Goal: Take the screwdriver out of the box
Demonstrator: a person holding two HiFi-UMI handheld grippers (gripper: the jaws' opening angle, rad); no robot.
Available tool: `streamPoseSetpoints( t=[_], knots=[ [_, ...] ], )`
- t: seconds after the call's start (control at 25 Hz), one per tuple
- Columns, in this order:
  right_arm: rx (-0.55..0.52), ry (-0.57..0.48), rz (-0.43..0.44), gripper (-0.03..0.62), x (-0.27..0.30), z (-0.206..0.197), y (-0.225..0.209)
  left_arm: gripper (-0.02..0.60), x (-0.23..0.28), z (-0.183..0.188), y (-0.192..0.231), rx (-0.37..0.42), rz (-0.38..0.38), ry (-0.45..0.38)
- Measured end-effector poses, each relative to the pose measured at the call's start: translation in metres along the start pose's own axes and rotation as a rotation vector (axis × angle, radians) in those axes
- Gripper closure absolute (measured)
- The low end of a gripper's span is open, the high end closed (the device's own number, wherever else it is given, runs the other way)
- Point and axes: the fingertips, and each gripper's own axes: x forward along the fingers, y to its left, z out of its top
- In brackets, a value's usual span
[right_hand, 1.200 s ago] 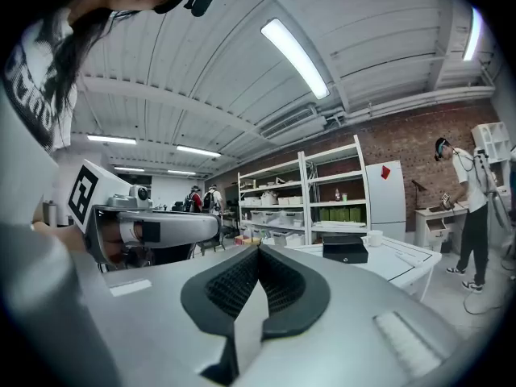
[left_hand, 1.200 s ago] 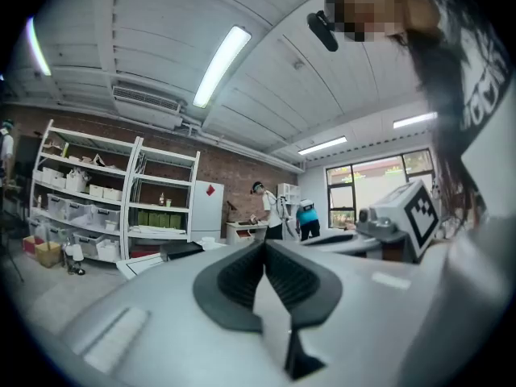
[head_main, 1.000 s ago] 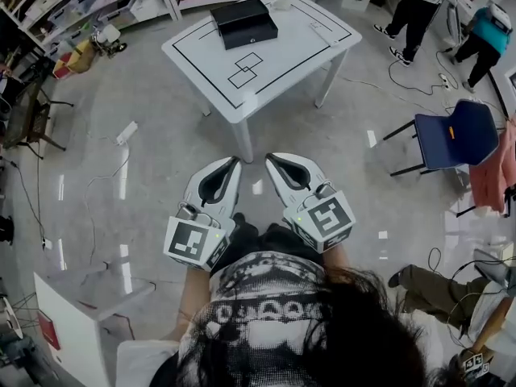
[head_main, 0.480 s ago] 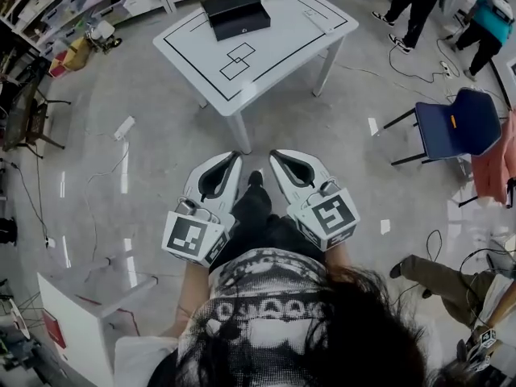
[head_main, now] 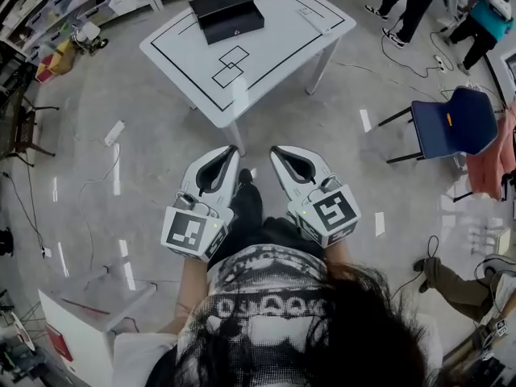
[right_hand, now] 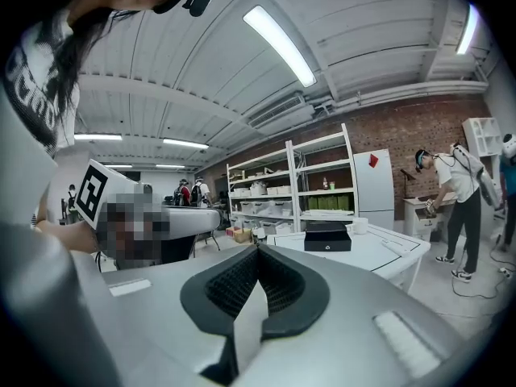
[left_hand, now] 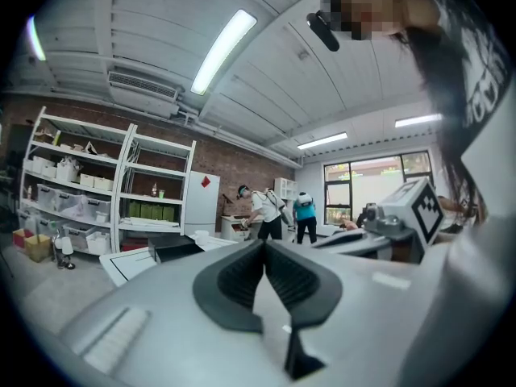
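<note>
Holding nothing: left claw [head_main: 233, 149], right claw [head_main: 274, 150], closed

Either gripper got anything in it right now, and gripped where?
Nothing held. Left gripper and right gripper are both shut and empty; the black box sits apart on the table.

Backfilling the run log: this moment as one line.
stage: before reach | left gripper: shut, empty | right gripper: shut, empty | box: closed, on table ahead | screwdriver: not visible
</note>
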Motion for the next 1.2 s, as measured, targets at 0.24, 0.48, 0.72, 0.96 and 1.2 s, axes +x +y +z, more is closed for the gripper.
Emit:
streamPoseSetpoints(
  t=[0.24,0.48,0.72,0.96,1.2],
  knots=[
    [0.005,0.014,0.004,0.599,0.072,0.013,-0.03,0.581,0.044,0.005,0.067,0.0,-0.011,0.003],
    [-0.012,0.029,-0.007,0.599,0.135,0.032,-0.059,0.581,0.084,0.014,0.127,-0.015,-0.025,-0.006],
    [-0.005,0.059,-0.026,0.599,0.181,0.035,-0.074,0.581,0.108,0.008,0.17,-0.035,-0.051,0.012],
    [-0.009,0.079,-0.04,0.599,0.216,0.039,-0.081,0.581,0.124,0.006,0.201,-0.044,-0.08,0.016],
    [-0.009,0.098,-0.053,0.599,0.234,0.04,-0.087,0.581,0.131,0.004,0.218,-0.061,-0.093,0.016]
  ],
)
